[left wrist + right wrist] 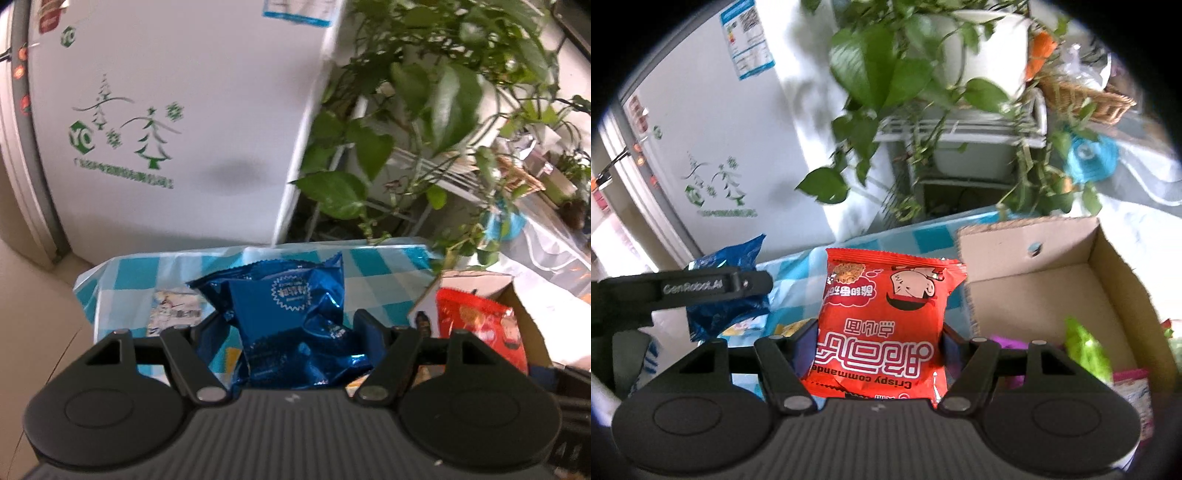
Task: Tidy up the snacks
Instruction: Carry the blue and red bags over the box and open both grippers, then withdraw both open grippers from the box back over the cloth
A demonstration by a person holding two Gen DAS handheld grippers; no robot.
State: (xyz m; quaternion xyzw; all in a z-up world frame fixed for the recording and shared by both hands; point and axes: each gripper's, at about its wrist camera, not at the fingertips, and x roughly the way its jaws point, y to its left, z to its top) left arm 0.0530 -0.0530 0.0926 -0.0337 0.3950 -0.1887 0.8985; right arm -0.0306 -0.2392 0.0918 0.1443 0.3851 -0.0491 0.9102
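My left gripper (pixel 291 328) is shut on a crinkled blue snack packet (pixel 288 317), held above the blue-and-white checked tablecloth (pixel 376 280). My right gripper (pixel 879 339) is shut on a red noodle snack packet (pixel 882 317), lifted beside an open cardboard box (pixel 1034 288). In the right wrist view the left gripper's finger (pixel 701 286) and its blue packet (pixel 731 306) show at the left. The left wrist view catches the red packet (pixel 480 325) in front of the box (pixel 513 295) at the right.
Several snack packs lie in the box, a green one (pixel 1086 350) among them. More packets (pixel 173 312) lie on the cloth. A white fridge (pixel 166 122) stands behind the table, with leafy plants (pixel 424 110) on a white rack (pixel 960 129) beside it.
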